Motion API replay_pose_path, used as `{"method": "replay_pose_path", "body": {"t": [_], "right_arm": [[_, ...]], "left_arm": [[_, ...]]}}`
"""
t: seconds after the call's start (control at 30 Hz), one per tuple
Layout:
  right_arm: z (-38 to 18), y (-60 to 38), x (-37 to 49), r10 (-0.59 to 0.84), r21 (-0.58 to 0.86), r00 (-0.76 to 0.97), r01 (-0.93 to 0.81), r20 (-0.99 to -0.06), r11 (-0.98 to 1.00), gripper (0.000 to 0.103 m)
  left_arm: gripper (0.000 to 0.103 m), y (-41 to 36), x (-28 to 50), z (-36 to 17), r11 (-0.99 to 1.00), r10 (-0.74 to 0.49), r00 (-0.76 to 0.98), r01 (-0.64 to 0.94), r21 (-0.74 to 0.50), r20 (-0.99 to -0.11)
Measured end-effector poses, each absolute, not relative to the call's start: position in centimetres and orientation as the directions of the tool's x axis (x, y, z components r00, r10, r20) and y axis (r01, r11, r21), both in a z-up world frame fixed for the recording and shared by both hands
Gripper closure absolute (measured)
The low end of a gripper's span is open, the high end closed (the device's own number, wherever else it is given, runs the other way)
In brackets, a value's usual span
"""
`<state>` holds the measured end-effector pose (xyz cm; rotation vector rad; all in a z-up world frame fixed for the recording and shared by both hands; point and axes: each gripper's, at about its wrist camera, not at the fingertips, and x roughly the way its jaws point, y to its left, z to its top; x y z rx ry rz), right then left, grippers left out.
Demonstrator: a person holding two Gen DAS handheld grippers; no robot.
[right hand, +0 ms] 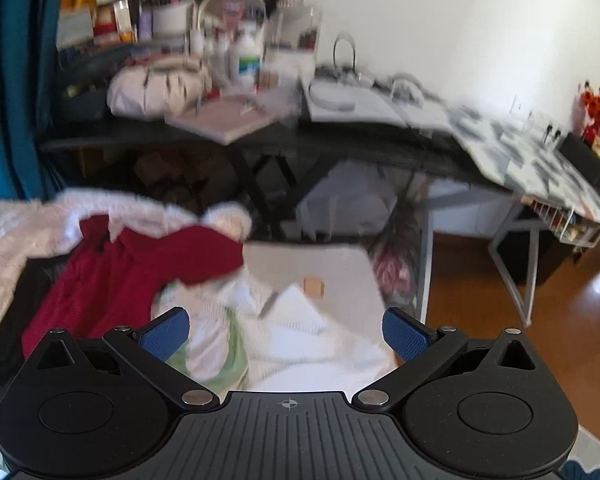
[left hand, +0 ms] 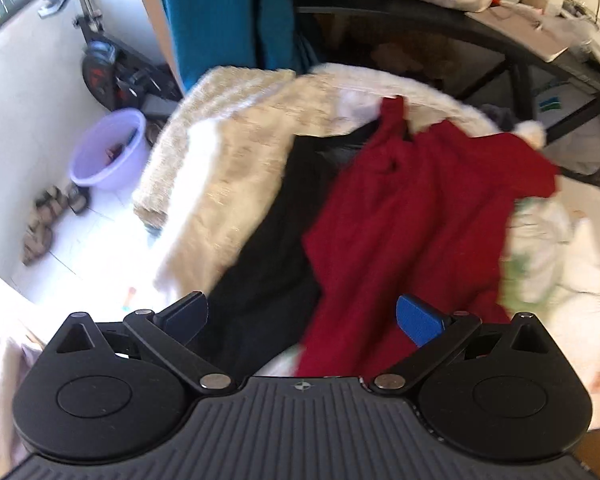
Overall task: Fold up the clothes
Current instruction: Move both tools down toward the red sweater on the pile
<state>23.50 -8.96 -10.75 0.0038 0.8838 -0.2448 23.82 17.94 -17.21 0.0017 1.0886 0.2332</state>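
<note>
Both the left hand-held gripper (left hand: 302,318) and right hand-held gripper (right hand: 286,332) gape wide and empty above the red garment (left hand: 400,216), which overlaps a black garment (left hand: 276,256), so a careless pinch might snag both.

Both tongs (left hand: 302,316) (right hand: 286,332): black ribbed body, round hubs, silver screws, blue pads.

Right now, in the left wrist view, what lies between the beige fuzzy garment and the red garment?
A black garment lies between the beige fuzzy garment and the red garment, which overlaps its right edge. The left wrist view shows this.
</note>
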Motion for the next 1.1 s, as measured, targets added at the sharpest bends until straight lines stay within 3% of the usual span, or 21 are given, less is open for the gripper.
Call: {"method": "replay_pose_path", "body": {"t": [0.2, 0.33, 0.43, 0.5, 0.67, 0.9, 1.03, 1.1], "right_arm": [[-18.6, -6.6, 26.4, -0.156, -0.043, 0.453, 0.25, -0.878, 0.967, 0.001], [-22.7, -5.3, 27.3, -0.137, -0.023, 0.461, 0.245, -0.877, 0.969, 0.001], [-25.1, -3.9, 28.5, -0.164, -0.113, 0.439, 0.14, -0.883, 0.984, 0.001], [-25.5, -3.7, 29.4, -0.194, -0.16, 0.439, 0.114, -0.877, 0.981, 0.001], [-25.9, -4.0, 32.7, -0.188, -0.172, 0.473, 0.079, -0.861, 0.982, 0.001], [-26.7, -4.3, 41.2, -0.068, -0.04, 0.539, 0.062, -0.84, 0.997, 0.001], [-28.7, -5.4, 46.6, 0.041, 0.14, 0.511, 0.156, -0.858, 0.978, 0.001], [-29.7, -5.9, 48.5, 0.08, 0.207, 0.491, 0.208, -0.867, 0.956, 0.021]], "left_arm": [[0.0, 18.0, 24.4, -24.0, 0.998, -0.01, 0.417, -0.052, -0.035, -0.909], [0.0, 17.8, 25.4, -28.0, 0.979, -0.188, 0.356, -0.003, -0.203, -0.915], [0.0, 17.5, 26.5, -30.5, 0.979, -0.195, 0.354, 0.022, -0.201, -0.915], [0.0, 17.5, 27.3, -33.1, 0.975, -0.224, 0.263, 0.049, -0.219, -0.939], [0.0, 16.0, 26.9, -34.1, 0.988, -0.149, 0.286, 0.074, -0.133, -0.947], [0.0, 15.4, 27.7, -34.8, 0.991, -0.125, 0.245, -0.006, -0.131, -0.961], [0.0, 15.4, 28.3, -34.4, 0.988, -0.15, 0.203, 0.011, -0.151, -0.968], [0.0, 15.4, 28.3, -33.6, 0.988, -0.151, 0.211, 0.005, -0.154, -0.966]]}}
